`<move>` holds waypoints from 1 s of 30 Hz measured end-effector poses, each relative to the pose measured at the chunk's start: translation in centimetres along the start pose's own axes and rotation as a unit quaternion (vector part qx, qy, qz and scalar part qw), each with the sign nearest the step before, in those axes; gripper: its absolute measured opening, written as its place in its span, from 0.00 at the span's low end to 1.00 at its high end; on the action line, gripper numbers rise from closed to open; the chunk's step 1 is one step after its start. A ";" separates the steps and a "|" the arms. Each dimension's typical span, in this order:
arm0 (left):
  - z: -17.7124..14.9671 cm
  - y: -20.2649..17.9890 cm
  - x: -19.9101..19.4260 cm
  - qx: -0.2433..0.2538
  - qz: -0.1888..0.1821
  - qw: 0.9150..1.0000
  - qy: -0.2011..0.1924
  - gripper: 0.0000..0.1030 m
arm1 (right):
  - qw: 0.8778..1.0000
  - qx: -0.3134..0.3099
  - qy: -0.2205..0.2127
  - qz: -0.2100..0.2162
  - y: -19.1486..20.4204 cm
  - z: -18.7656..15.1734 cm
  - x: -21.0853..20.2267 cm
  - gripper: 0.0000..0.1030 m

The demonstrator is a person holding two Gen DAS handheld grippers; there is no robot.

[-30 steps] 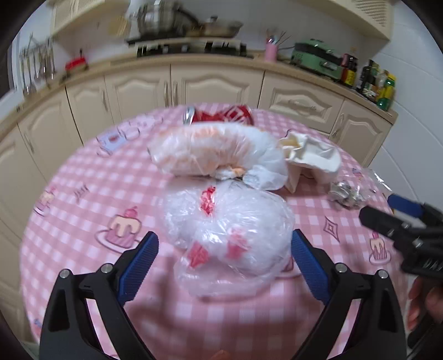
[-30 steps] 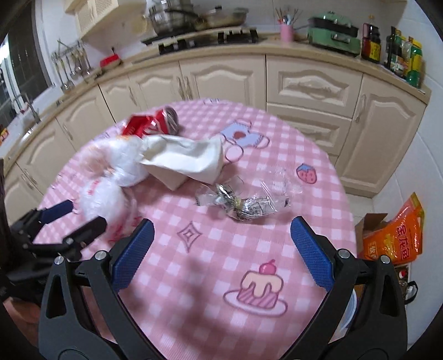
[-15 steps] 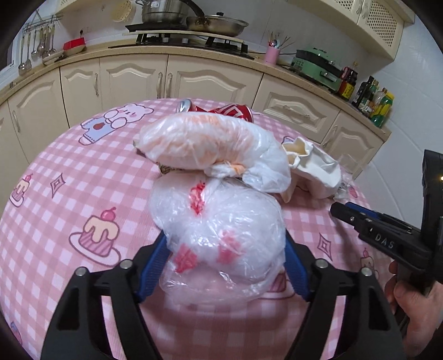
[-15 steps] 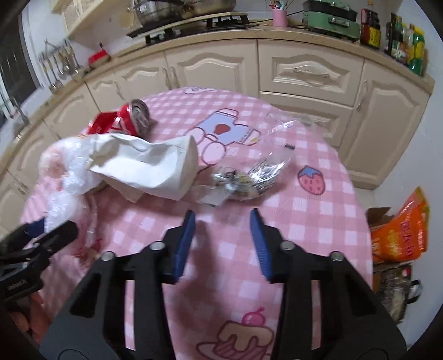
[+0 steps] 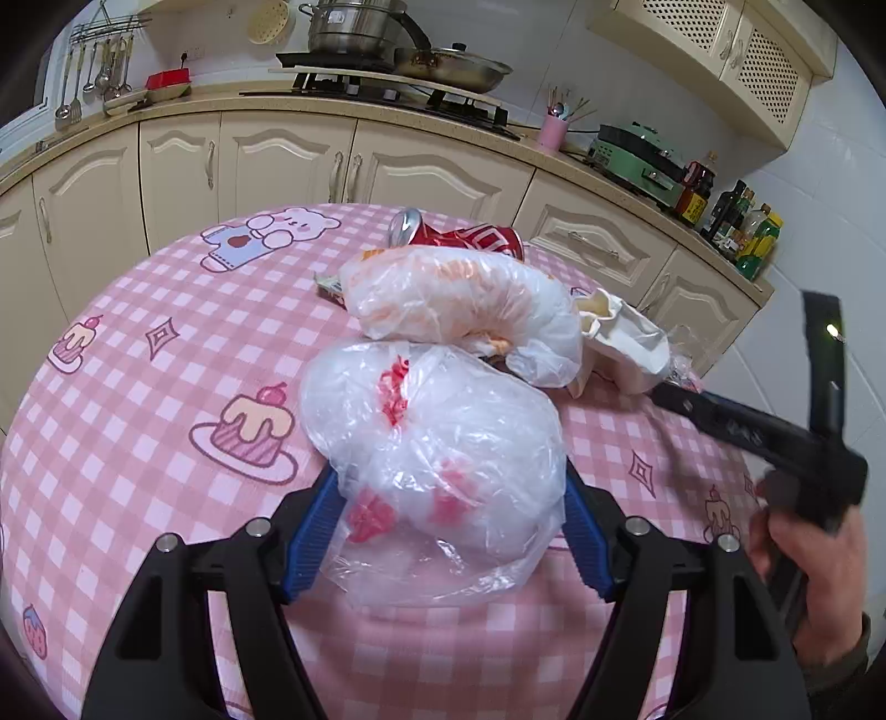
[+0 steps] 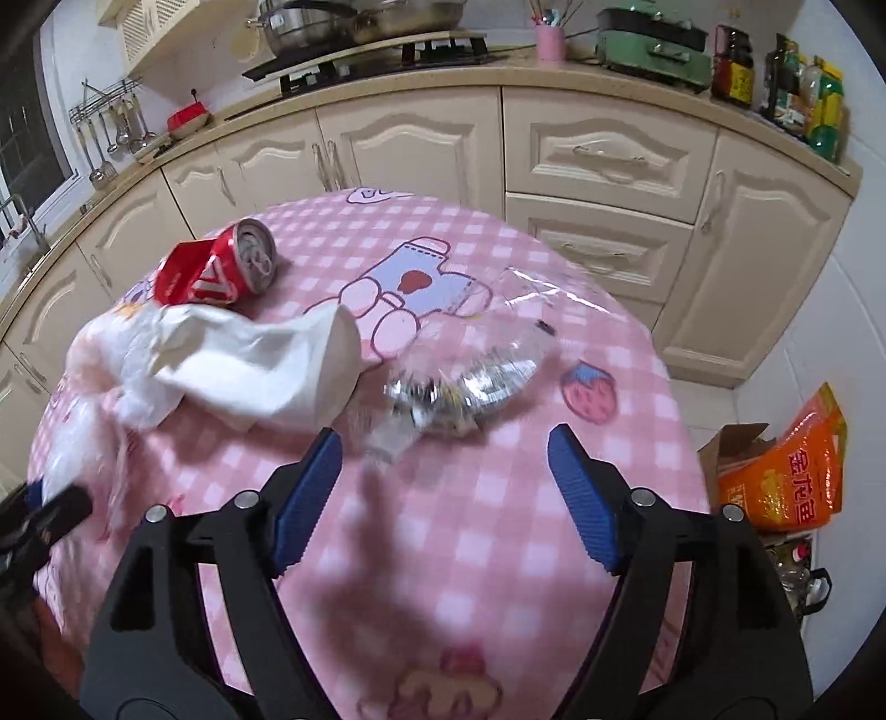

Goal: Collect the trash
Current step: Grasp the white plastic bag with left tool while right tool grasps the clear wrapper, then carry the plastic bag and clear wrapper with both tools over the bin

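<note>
Your left tongs [image 5: 451, 531] grip the nearer of two knotted, stuffed clear plastic bags [image 5: 437, 443] on the pink checked surface [image 5: 166, 387], while your right tongs [image 6: 446, 498], just reopened, stand empty before one crumpled foil wrapper [image 6: 459, 387].

Home kitchen for sure: cream cabinets [image 6: 603, 160], gas stove [image 5: 398, 91] with pots [image 5: 354, 30], hanging utensils [image 5: 94, 66], probably sauce bottles [image 5: 742, 221], pink checked tablecloth [image 5: 166, 399].
</note>
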State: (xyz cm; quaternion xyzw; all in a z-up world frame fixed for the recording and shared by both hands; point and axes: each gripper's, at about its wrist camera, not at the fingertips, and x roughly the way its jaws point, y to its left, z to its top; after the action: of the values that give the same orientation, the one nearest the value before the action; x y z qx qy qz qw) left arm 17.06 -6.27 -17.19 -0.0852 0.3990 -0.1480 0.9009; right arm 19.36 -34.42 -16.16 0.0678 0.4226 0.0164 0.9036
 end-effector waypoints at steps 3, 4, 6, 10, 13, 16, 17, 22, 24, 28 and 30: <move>-0.2 0.4 -0.2 -0.001 0.002 1.000 -0.002 0.69 | 1.000 0.006 -0.003 0.005 -0.2 0.9 0.8 0.74; -0.3 0.4 -0.2 -0.001 0.002 1.000 -0.003 0.69 | 1.000 0.011 0.001 0.012 -0.3 1.1 1.1 0.70; -0.4 0.4 -0.2 -0.001 0.001 1.000 -0.004 0.69 | 0.999 0.019 0.003 0.027 -0.4 1.3 1.5 0.50; -0.5 0.5 -0.3 -0.003 -0.002 1.000 -0.010 0.69 | 0.999 0.015 -0.003 0.033 -0.3 1.0 1.1 0.46; -0.5 0.7 -0.7 -0.006 -0.007 1.000 -0.018 0.69 | 0.999 0.018 -0.012 0.035 -0.4 0.4 0.2 0.46; -0.8 0.8 -1.6 -0.006 -0.016 1.000 -0.026 0.69 | 0.999 0.025 -0.030 0.038 -0.8 -0.7 -1.8 0.46; -1.0 0.8 -2.0 -0.004 -0.019 0.999 -0.031 0.69 | 0.998 0.028 -0.034 0.040 -1.0 -0.9 -2.2 0.46; -1.7 1.0 -4.1 0.002 -0.021 0.998 -0.051 0.69 | 0.995 0.047 -0.064 0.067 -1.9 -2.8 -6.1 0.46; -1.8 0.9 -4.9 0.006 -0.020 0.998 -0.058 0.69 | 0.993 0.049 -0.073 0.075 -2.1 -3.4 -7.5 0.46; -1.8 -0.1 -7.0 0.021 -0.018 0.996 -0.079 0.69 | 0.990 0.054 -0.092 0.087 -2.9 -4.5 -10.1 0.46; -1.6 -1.4 -7.9 0.035 -0.026 0.995 -0.088 0.69 | 0.989 0.057 -0.102 0.088 -3.2 -4.8 -11.2 0.46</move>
State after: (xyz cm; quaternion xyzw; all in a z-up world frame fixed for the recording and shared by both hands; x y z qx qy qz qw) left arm 10.54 -5.00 -12.38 -0.0769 0.3109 -0.1767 0.9307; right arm 8.36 -38.02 -11.12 0.1572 0.3210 0.0647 0.9317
